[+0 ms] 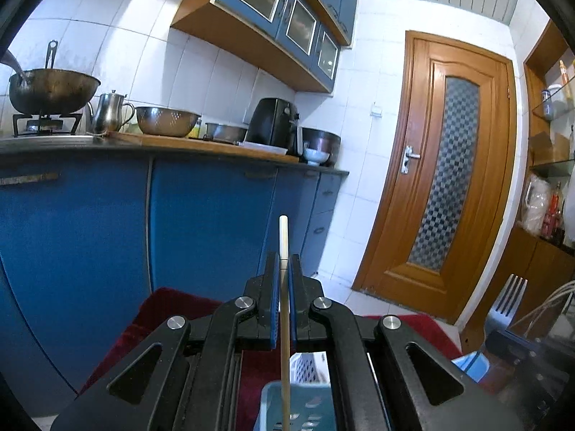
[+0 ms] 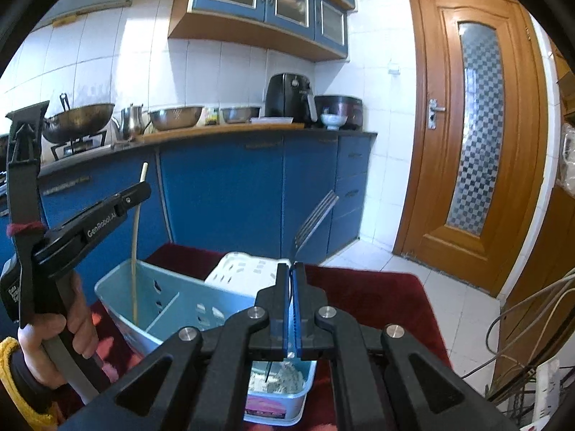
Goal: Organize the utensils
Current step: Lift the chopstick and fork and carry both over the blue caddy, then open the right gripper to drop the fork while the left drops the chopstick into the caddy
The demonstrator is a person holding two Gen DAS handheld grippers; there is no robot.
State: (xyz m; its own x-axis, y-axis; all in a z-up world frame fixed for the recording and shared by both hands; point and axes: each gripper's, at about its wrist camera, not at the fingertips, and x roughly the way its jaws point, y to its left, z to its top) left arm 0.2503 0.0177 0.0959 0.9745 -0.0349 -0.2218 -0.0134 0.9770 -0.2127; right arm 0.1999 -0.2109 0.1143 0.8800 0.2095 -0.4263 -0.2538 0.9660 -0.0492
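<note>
My left gripper [image 1: 284, 262] is shut on a pale wooden chopstick [image 1: 284, 327] that stands upright. In the right wrist view the left gripper [image 2: 138, 188] holds the chopstick [image 2: 134, 251] with its lower end inside the left compartment of the light blue utensil basket [image 2: 118, 289]. My right gripper [image 2: 291, 267] is shut on a metal fork [image 2: 314, 221], tines up and tilted right, above the basket. The fork [image 1: 508, 298] shows at the right edge of the left wrist view.
A white perforated basket [image 2: 248, 269] lies behind the blue one on a dark red cloth [image 2: 377, 294]. Blue cabinets [image 2: 222, 194] and a counter with a wok [image 2: 81, 120], bowls and an air fryer [image 2: 291, 95] stand beyond. A wooden door [image 2: 474, 125] is at right.
</note>
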